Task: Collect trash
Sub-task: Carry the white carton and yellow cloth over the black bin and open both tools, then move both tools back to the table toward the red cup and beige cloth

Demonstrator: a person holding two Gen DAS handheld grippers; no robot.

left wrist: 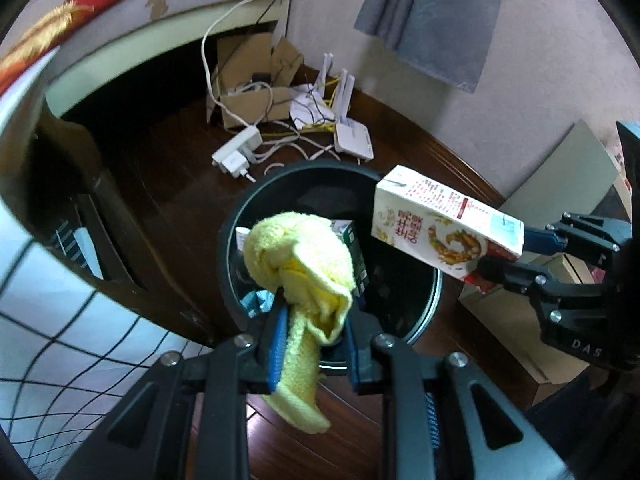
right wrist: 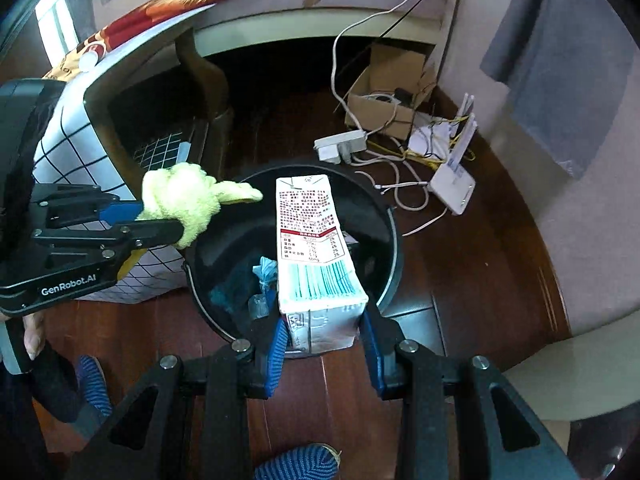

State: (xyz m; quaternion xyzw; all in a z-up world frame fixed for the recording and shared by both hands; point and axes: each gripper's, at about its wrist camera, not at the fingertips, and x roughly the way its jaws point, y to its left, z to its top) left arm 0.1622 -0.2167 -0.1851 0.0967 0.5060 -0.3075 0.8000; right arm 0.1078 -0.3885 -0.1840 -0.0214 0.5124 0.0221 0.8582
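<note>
Presently, item one: a yellow cloth point(left wrist: 304, 276), bunched, clamped between the blue pads of the left gripper point(left wrist: 314, 320), its loose end drooping below the jaws; it hangs over the near rim of the black bin point(left wrist: 240, 208). Item two: a printed carton point(right wrist: 316, 248), white with red text and a teal barcode panel, gripped at its base by the right gripper point(right wrist: 324, 340), jaws narrowed onto its sides, the carton tilted out over the bin's mouth. Bin contents: a green-sided box point(left wrist: 356, 252) and a scrap of blue plastic point(right wrist: 266, 270) on the dark bottom. Bin stands on a dark wooden floor point(right wrist: 480, 272). Beyond it: a white power strip point(left wrist: 236, 152), tangled cables, a white router point(right wrist: 452, 184), an open cardboard box point(right wrist: 384, 96). Grey fabric point(left wrist: 432, 16) hangs on the wall. A checked cloth point(left wrist: 60, 320) lies to the left.
</note>
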